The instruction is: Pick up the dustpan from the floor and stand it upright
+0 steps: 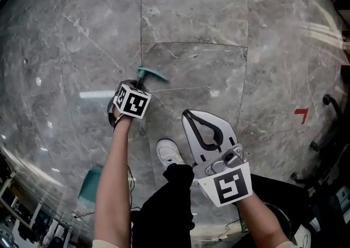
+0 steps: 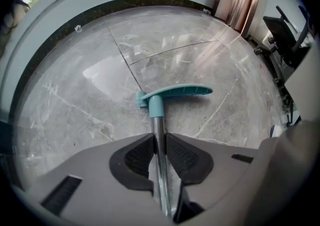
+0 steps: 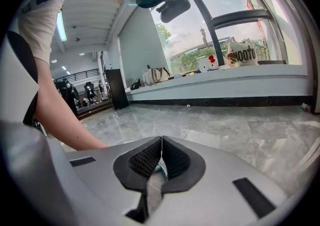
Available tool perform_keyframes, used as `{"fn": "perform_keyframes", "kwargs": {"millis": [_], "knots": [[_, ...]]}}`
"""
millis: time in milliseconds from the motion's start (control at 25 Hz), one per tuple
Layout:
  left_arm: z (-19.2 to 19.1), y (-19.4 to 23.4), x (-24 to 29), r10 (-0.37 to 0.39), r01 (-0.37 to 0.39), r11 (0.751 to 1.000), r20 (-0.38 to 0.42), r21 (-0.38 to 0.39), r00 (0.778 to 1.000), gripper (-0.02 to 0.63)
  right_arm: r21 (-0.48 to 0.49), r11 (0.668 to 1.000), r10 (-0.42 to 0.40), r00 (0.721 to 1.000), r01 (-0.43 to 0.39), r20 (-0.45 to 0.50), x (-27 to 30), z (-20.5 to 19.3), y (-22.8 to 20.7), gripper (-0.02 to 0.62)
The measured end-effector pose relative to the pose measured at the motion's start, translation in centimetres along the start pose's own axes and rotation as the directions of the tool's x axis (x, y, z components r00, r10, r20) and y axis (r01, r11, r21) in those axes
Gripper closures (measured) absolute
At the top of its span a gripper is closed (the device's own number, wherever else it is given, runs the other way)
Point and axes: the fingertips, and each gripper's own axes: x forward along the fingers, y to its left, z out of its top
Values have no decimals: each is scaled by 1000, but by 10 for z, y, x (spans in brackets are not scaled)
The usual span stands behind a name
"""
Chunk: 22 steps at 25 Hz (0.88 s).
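Observation:
The dustpan's metal pole (image 2: pixel 158 135) runs between the pads of my left gripper (image 2: pixel 160 142), and both pads press on it. Its teal T-handle (image 2: pixel 175 92) lies just past the jaws, low over the grey marble floor. In the head view the left gripper (image 1: pixel 133 101) points down with the teal handle (image 1: pixel 152 74) beyond it. The teal pan (image 1: pixel 89 185) shows near the person, partly behind the left forearm. My right gripper (image 1: pixel 189 115) hangs to the right of the pole, away from it. In its own view the right gripper (image 3: pixel 161 142) is shut with nothing held.
A white shoe (image 1: pixel 169 151) and a black trouser leg (image 1: pixel 164 208) sit between the two arms. A red mark (image 1: pixel 302 113) is on the floor at right. Black equipment (image 1: pixel 328 132) stands along the right edge. A window wall with a dark curb (image 2: pixel 125 3) bounds the floor.

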Motion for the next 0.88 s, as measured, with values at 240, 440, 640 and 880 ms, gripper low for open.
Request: {"fn": "perform_keyframes", "kwargs": {"millis": [240, 440, 640, 880], "knots": [[1, -11, -55, 26, -25, 1000, 58, -12, 998, 525, 13, 999, -42, 999, 42, 8, -31, 46, 6, 577], [-3, -14, -162, 50, -47, 999, 159, -25, 986, 525, 39, 998, -55, 998, 54, 40, -80, 127, 40, 577], [-13, -20, -295, 26, -22, 1000, 322, -17, 946, 526, -24, 999, 25, 995, -23, 95, -134, 219, 99, 577], [-61, -24, -454, 2, -6, 1000, 577, 6, 817, 528, -112, 990, 103, 988, -89, 118, -203, 298, 197, 577]]}}
